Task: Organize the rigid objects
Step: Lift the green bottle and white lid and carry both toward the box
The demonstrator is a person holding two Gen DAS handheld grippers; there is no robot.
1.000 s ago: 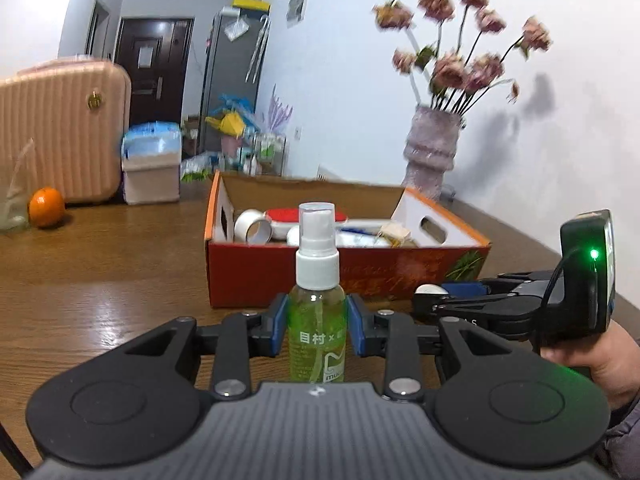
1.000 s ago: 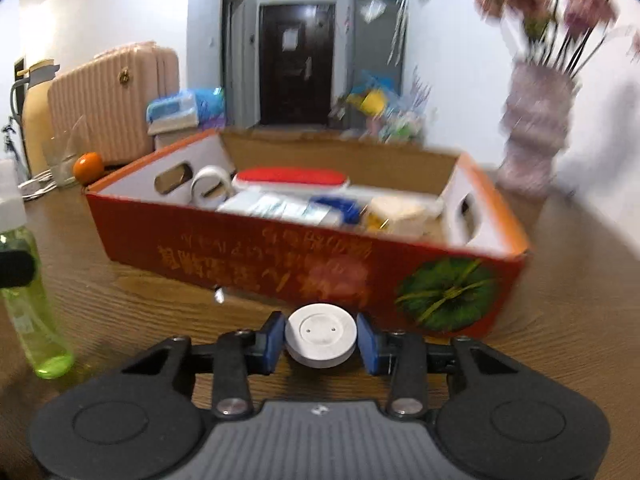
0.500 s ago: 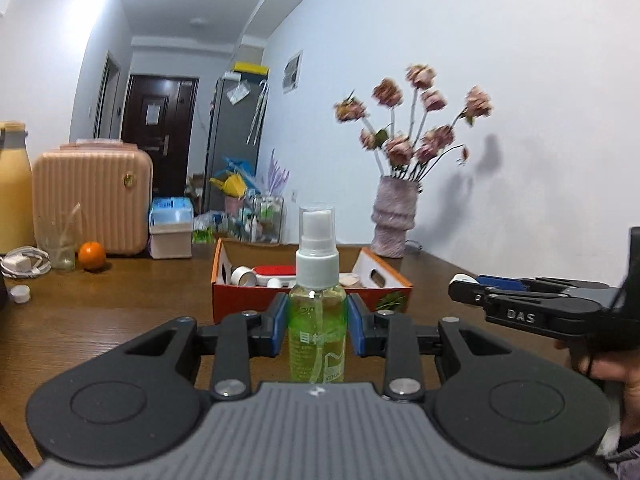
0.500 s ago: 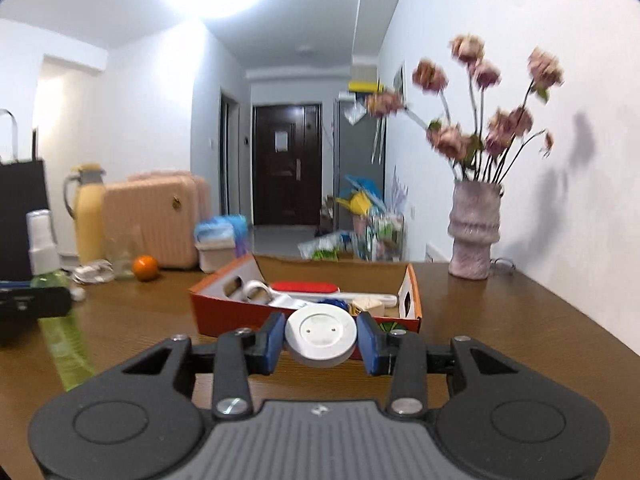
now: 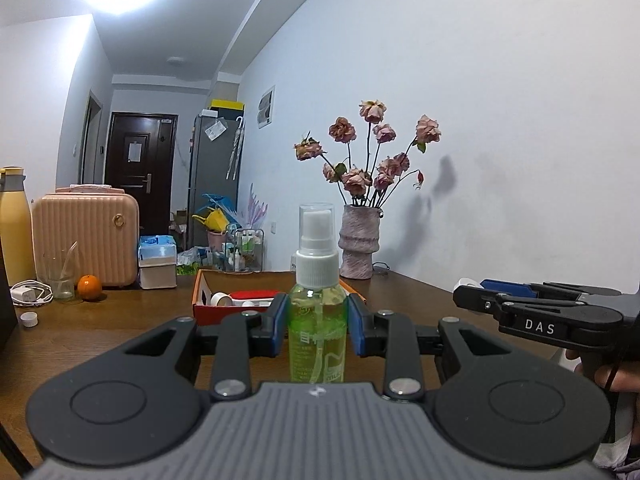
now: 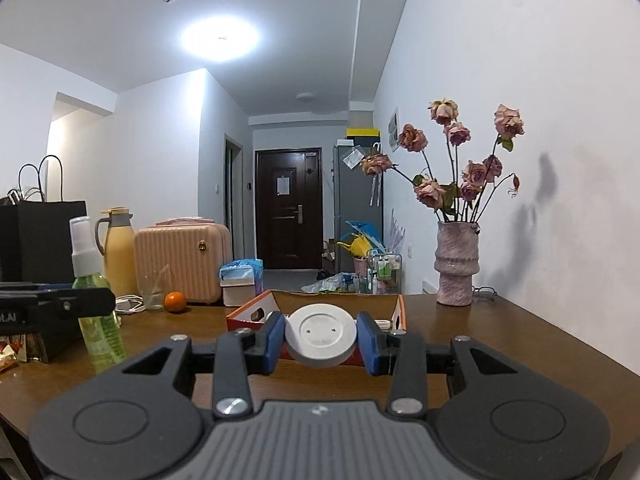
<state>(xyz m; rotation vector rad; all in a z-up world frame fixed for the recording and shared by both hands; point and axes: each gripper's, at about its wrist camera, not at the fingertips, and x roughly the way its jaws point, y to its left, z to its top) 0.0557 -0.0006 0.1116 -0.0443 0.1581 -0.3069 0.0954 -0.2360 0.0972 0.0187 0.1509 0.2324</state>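
Left wrist: left gripper (image 5: pixel 318 330) clamped on green spray bottle (image 5: pixel 318 320), upright, held off table (image 5: pixel 100 332); orange box (image 5: pixel 200 304) beyond.

Right wrist: right gripper (image 6: pixel 321 338) pinches white round disc (image 6: pixel 321 334). Judged step: carry. Next: find placement spots, lower, release.

A round ceiling lamp (image 6: pixel 219 42) lights the room evenly and blows out to white glare in both views. The flowers (image 5: pixel 370 156) throw a soft grey shadow (image 5: pixel 446 174) on the white wall. The bench (image 5: pixel 100 332) carries a faint sheen. Both pictures are sharp, with fisheye bending of the walls and dark corners.
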